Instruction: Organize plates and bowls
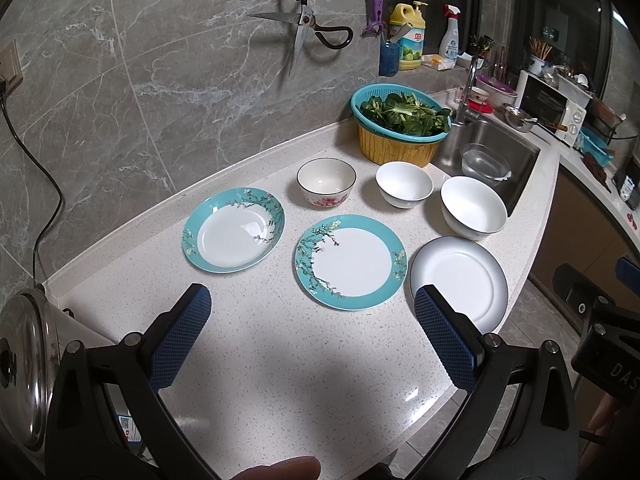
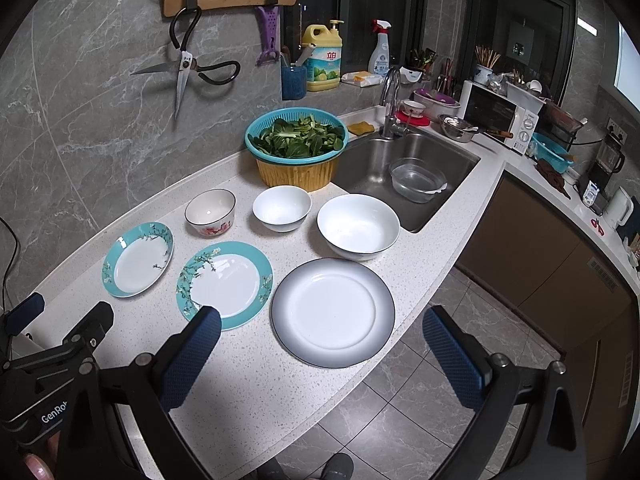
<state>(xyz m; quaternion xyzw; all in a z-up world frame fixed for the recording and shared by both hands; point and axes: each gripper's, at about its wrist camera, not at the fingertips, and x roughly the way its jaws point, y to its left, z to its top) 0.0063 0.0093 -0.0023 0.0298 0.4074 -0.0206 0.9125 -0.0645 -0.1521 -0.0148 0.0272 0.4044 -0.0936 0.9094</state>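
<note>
Beside the sink (image 2: 404, 168), a teal colander (image 2: 296, 133) holds leafy greens (image 2: 300, 140), while the left tool (image 1: 312, 312) and right tool (image 2: 322, 330) gape wide, empty, above the surface (image 1: 280, 360).

Lower left of the right wrist view, the left gripper's black body (image 2: 52, 400) reads "GenRo". Lower right of the left view, the right gripper's body (image 1: 616, 372) shows "DAS". The yellow detergent bottle (image 2: 322, 60) carries "立白".

The speckled white counter (image 2: 248, 380) carried three plates in a front row: two teal-rimmed plates (image 2: 138, 259) (image 2: 225, 285) and a grey-rimmed plate (image 2: 333, 312). Behind stood a flowered bowl (image 2: 210, 213), a small white bowl (image 2: 281, 208), a large white bowl (image 2: 358, 226) and a basket of greens (image 2: 297, 152).
</note>
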